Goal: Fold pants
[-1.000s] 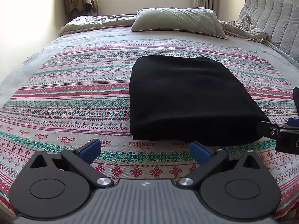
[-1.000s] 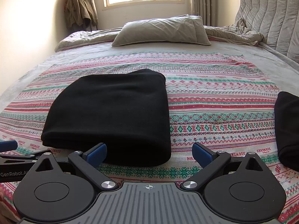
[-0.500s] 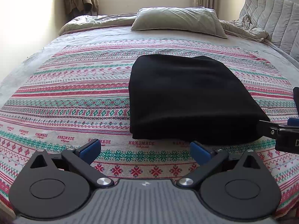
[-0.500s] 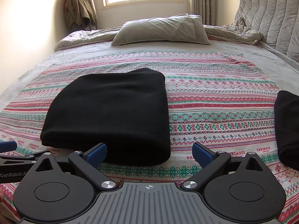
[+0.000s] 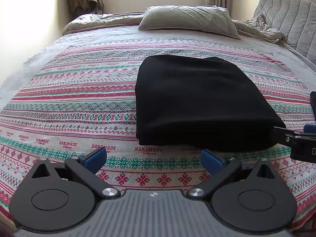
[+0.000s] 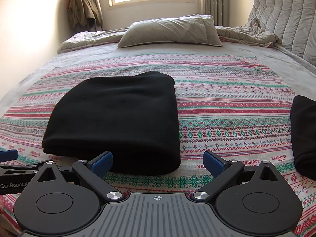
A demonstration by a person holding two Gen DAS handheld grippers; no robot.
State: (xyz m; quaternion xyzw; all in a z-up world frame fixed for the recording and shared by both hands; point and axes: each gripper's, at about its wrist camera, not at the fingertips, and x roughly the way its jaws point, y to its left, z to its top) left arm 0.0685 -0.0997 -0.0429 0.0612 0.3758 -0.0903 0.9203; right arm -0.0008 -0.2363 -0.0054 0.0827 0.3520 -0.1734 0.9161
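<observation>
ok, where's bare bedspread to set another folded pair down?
Free: the wide strip left of the folded pants, and the gap between them and the second black bundle. Crowded: the near edge, where both open claws sit, and the pillow end.

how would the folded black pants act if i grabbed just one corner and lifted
Probably floppy: the folded black pants are soft knit with rounded, puffy edges, so layers would likely sag and unfold. They look light, but the patterned blanket may drag on them if pushed. Both the left gripper and right gripper are open, holding nothing.

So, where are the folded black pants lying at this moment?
The folded black pants lie on the patterned blanket, right of centre in the left wrist view, just ahead of both open grippers, the pillow far behind.
</observation>
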